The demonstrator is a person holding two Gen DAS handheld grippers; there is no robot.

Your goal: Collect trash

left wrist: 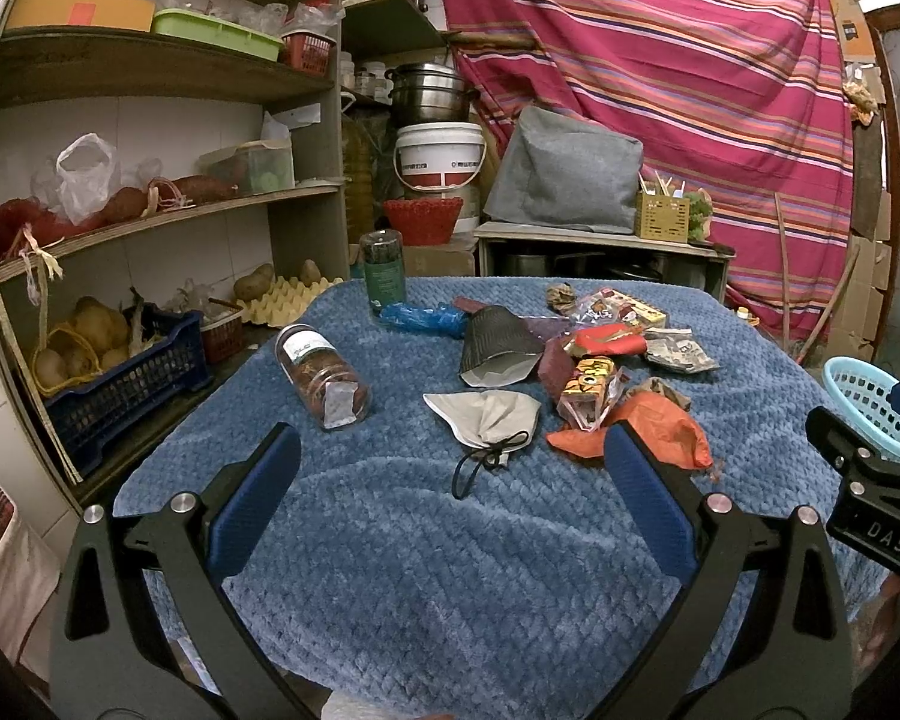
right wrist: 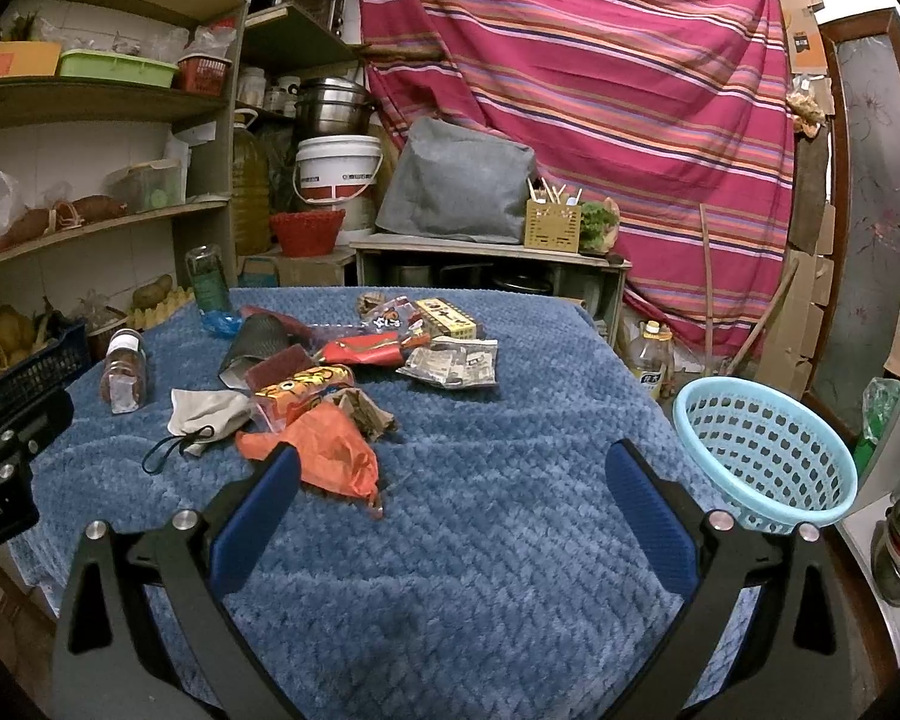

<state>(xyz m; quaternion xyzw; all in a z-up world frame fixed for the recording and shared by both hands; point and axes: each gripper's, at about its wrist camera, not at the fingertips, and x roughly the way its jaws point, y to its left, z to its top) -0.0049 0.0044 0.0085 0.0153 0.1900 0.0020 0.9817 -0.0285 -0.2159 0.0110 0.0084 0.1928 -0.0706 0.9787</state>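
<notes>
Holding both my left gripper [left wrist: 450, 474] and right gripper [right wrist: 450, 474] spread and empty; the jar [left wrist: 324, 375] lies sideways, bottom toward me.

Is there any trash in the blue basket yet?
No, the blue basket looks empty; the wrappers lie on the blanket.

I read "DAS" on the right gripper [left wrist: 870, 480] body; "Robot.AI" on the left gripper [right wrist: 0, 480] body. Other labels too blurry.
</notes>
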